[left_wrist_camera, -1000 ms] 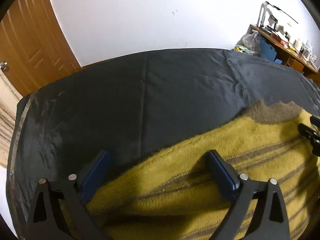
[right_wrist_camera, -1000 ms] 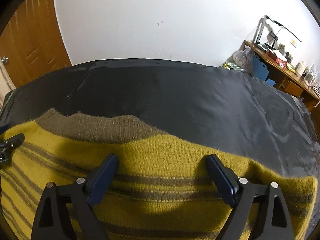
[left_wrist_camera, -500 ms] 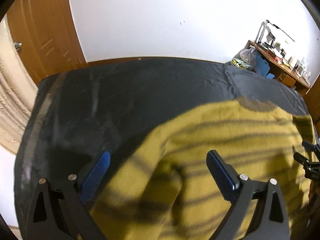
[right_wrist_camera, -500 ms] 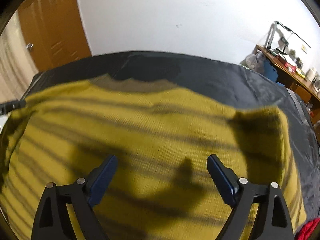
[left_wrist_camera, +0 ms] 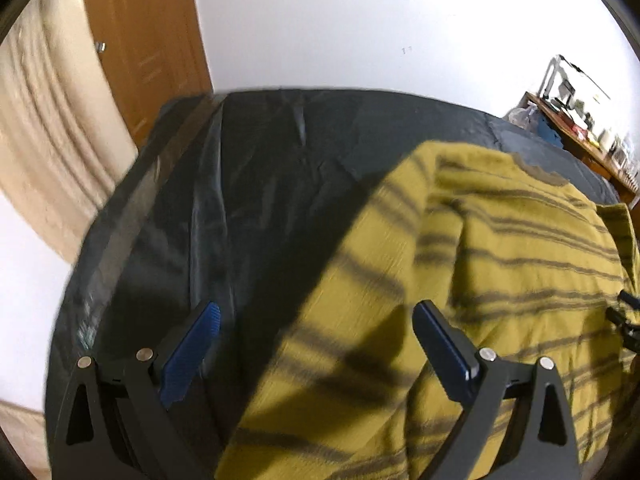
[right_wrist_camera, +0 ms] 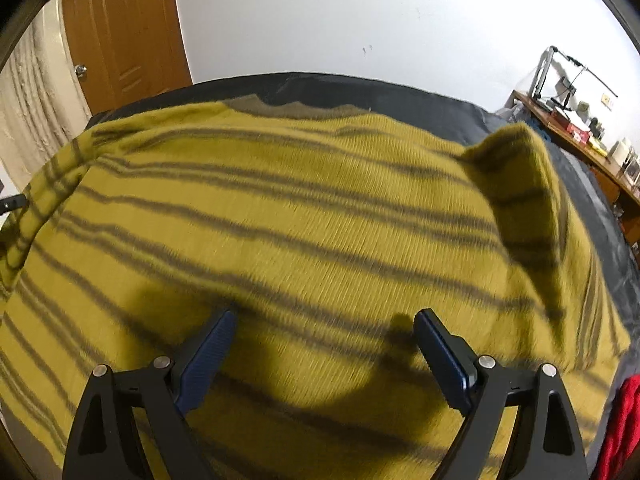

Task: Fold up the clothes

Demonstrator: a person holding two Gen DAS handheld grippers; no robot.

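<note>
Both tools pulled back from sweater (right_wrist_camera: 300,220), jaws spread, empty.

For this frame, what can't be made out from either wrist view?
- Sweater: lower hem cut off by the bottom edge in both views; knit and stripes motion-blurred.
- Red item: right wrist view, cut by the frame edge, unidentifiable.
- Desk clutter: too small and distorted to name.
- Right claw and left claw: both open, but contact with the sweater is unclear.
</note>
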